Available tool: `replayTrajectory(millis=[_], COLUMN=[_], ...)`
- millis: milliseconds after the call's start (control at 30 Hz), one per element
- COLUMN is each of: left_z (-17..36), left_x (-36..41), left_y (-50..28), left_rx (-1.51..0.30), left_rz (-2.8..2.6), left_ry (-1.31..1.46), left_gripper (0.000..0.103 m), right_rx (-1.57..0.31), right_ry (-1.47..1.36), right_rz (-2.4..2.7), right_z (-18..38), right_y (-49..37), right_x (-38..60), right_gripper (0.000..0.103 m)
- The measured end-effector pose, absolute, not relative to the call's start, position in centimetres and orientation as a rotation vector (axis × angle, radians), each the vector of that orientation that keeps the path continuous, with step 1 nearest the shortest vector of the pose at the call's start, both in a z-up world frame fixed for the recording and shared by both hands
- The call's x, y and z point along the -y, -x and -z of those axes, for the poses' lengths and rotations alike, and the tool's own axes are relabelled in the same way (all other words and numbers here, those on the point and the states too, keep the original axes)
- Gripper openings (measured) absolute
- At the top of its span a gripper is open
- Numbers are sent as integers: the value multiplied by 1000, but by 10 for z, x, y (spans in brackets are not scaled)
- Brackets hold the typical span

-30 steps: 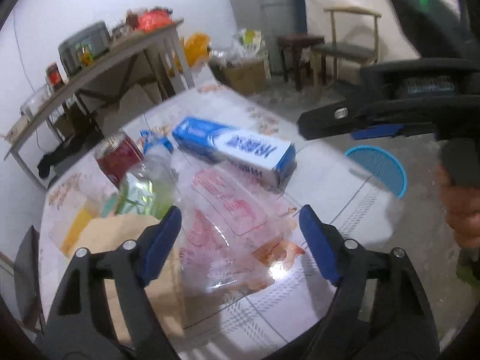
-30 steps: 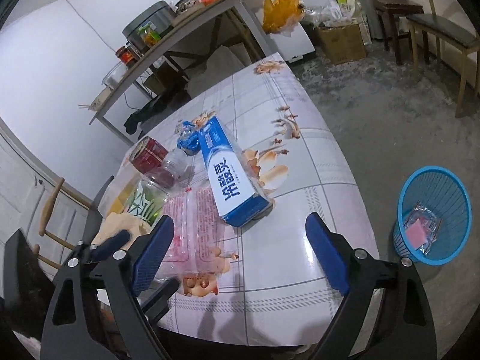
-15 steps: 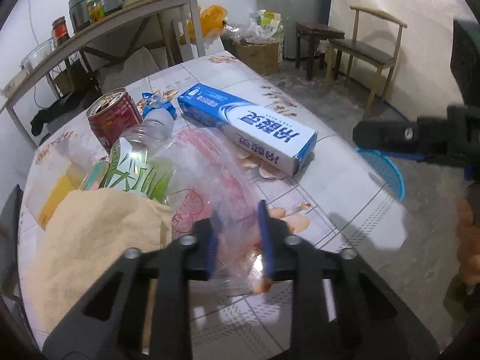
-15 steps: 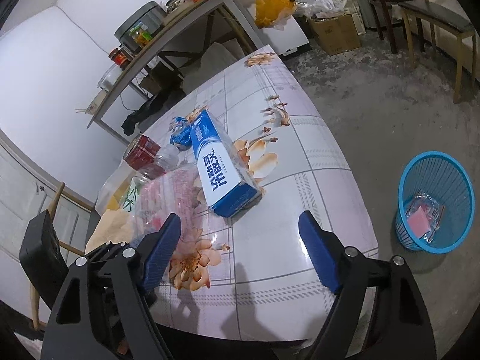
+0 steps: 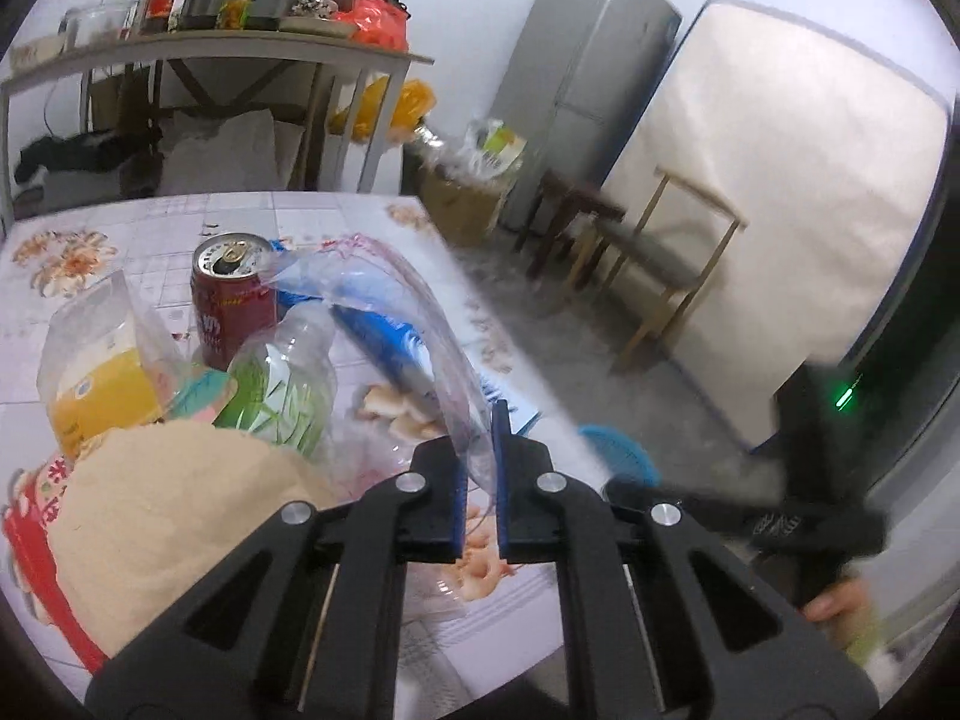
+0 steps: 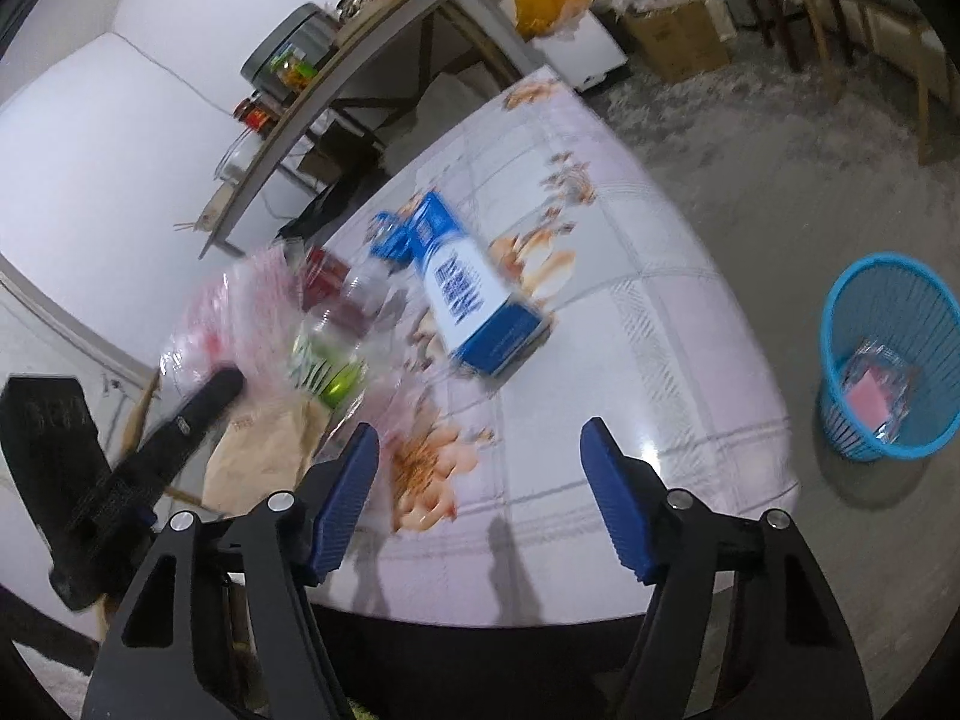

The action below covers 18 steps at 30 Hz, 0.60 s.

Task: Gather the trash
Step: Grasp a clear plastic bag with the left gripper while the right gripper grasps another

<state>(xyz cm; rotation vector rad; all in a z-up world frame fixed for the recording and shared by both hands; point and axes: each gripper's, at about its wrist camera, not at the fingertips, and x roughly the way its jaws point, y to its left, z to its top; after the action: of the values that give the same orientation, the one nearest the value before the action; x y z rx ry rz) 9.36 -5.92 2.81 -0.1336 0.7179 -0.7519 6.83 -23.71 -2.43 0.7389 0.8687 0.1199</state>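
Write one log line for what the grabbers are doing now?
left gripper: shut on clear plastic bag, lifting | right gripper: open, closing, empty | blue bin: waiting

A lived-in home, a plain kitchen-dining room: a grey fridge (image 5: 579, 78) stands against the wall, a side table (image 5: 210, 54) carries a cooker and jars, wooden chairs (image 5: 666, 252) sit on bare concrete floor (image 6: 750, 138), and a floral-tiled surface (image 6: 630, 312) stands near a blue waste basket (image 6: 888, 354).

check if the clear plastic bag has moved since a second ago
Yes. The clear plastic bag, which lay flat on the table, now hangs pinched in the left gripper, lifted above the red can.
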Motion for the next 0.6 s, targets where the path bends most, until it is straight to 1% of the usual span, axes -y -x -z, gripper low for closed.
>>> replayTrajectory(millis=[133,267,433,467,500,533,600], left_z=[-35,-41,-43,-42,-42,-41,-40], left_x=[45,33,27,26,26,25,24], left_y=[-97,-92,-91,-93,-94,-94,-95], left_rx=[-711,-673,-666,-669,-670,-672,-673], left_rz=[747,728,713,713,713,713,713], left_ry=[207,220,210,211,212,214,214], left_gripper=[6,6,6,6,6,6,6], right_rx=[-896,-919,-969,-980,-993,-1004,-1025], right_ry=[-776,-849,-914,-911,-904,-899,-888], right_rz=[-192,-290,-352,-352,-350,-344,-331], right_z=[34,44,58,60,62,63,66], right_y=[-76,-93,-118,-122,-127,-128,-134], right_x=[221,205,188,185,180,177,172], right_gripper=[68,68,68,67,62,60,50])
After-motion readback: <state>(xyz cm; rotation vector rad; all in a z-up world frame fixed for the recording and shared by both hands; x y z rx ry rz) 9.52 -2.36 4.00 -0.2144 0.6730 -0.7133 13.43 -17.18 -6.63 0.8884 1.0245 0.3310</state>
